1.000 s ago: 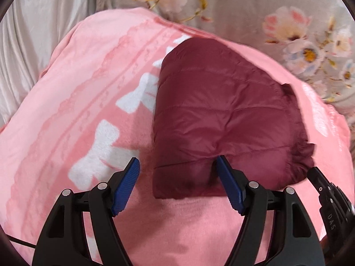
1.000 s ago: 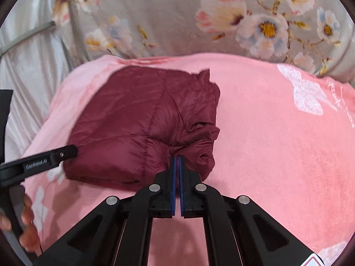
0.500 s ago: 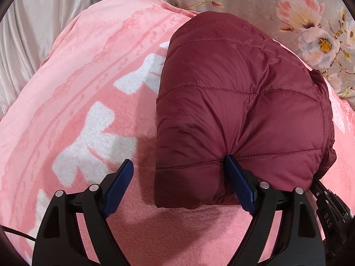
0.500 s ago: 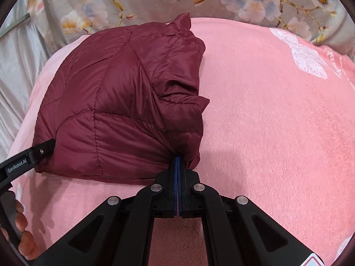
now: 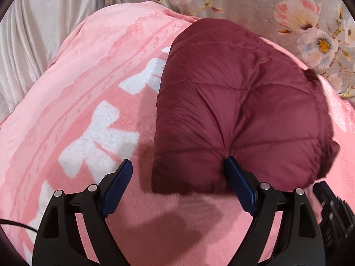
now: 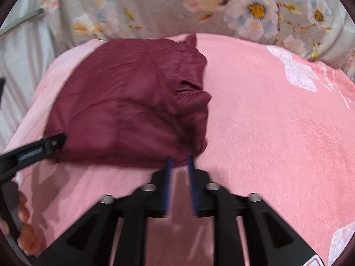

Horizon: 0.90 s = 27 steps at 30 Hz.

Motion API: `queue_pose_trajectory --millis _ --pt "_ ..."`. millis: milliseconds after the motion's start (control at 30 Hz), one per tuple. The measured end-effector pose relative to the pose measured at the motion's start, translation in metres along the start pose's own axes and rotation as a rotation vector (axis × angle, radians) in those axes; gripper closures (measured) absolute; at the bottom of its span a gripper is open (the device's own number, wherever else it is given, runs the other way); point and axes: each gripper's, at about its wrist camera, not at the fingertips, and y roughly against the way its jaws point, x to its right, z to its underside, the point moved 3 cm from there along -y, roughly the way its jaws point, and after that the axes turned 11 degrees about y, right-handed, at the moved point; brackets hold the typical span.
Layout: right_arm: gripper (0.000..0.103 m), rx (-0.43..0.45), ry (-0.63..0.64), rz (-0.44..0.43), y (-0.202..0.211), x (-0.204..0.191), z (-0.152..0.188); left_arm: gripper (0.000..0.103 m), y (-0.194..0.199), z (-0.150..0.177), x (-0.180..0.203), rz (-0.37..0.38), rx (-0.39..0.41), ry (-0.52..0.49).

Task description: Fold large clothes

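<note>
The right claw (image 6: 180, 166) has just parted narrowly, releasing the folded jacket (image 6: 133, 110); the left claw (image 5: 177, 175) stays wide, so the fold looks finished.

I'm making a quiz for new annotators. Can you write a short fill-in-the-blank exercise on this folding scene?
1. The folded puffer jacket is dark ____ in colour.
2. It lies on a ____ blanket with white bow prints.
3. The left gripper is wide ____, one finger pressing the jacket's near edge.
4. The right gripper has its blue pads slightly ____.

Missing words: red; pink; open; apart
</note>
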Motion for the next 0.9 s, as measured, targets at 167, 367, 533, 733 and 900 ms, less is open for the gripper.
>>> queue_pose_trajectory --millis 167,367,533,733,900 --pt "0.037 0.077 0.071 0.01 0.046 -0.021 0.023 0.021 0.036 0.022 0.007 0.0 0.048 -0.033" --pt "0.033 0.073 0.101 0.031 0.084 -0.031 0.064 0.013 0.074 0.076 0.012 -0.029 0.08 -0.067" --pt "0.029 0.066 0.049 0.046 0.102 -0.016 0.091 0.011 0.087 0.116 0.009 -0.043 0.084 -0.073" --pt "0.029 0.057 -0.043 0.056 0.104 0.002 0.1 0.011 0.084 0.138 0.009 -0.085 0.106 -0.092" --pt "0.029 0.062 -0.001 0.076 0.099 -0.005 0.093 0.011 0.089 0.127 0.007 -0.076 0.144 -0.075"
